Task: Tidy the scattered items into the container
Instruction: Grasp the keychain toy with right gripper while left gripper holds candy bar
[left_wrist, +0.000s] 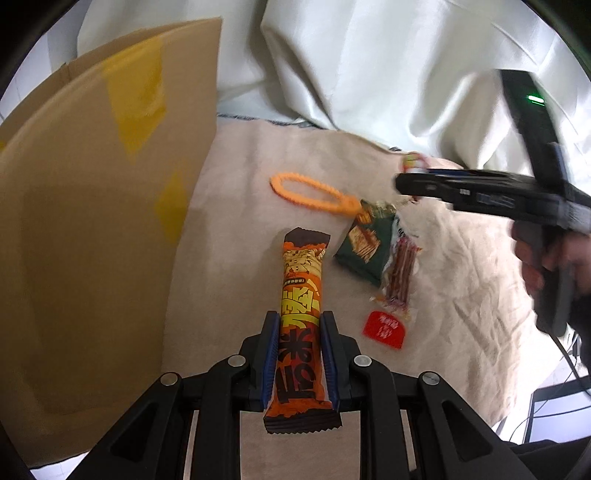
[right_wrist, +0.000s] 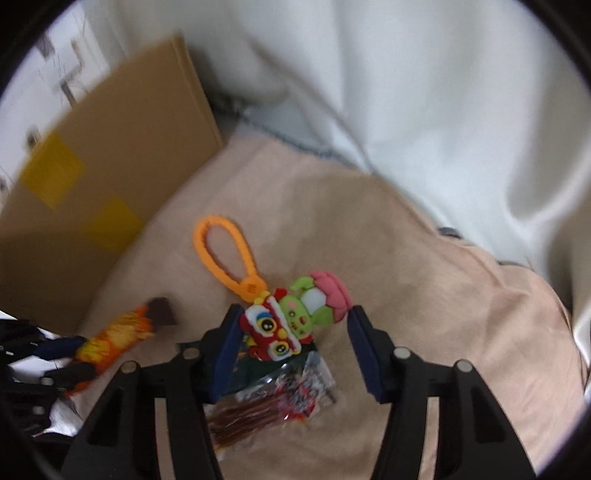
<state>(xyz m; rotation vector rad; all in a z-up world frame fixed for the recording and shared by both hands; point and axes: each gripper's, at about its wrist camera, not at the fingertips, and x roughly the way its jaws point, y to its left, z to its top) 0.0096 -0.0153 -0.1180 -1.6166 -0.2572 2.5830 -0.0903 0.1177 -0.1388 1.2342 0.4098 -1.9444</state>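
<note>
Starting at the far left, we see the cardboard box (left_wrist: 96, 221) standing w/ its wall toward us, ready for drop-offs. Our left gripper (left_wrist: 298, 332) is clamped on the orange snack bar (left_wrist: 301, 295), prob. lifted for boxing. Our right gripper (right_wrist: 291, 325) hangs w/ jaws spread wide around the keychain toy (right_wrist: 291, 321), gripping nothing, over the green snack packet (left_wrist: 364, 249).

Wrinkled beige cloth (left_wrist: 240, 229) spread over the carrying surface. Directly on it: a brown cardboard box (left_wrist: 92, 221) with yellow tape at left, an orange plastic loop strap (left_wrist: 310, 192), a dark green snack packet (left_wrist: 364, 247), a clear packet of reddish-brown sticks (left_wrist: 400, 273), a small red sachet (left_wrist: 386, 329).
</note>
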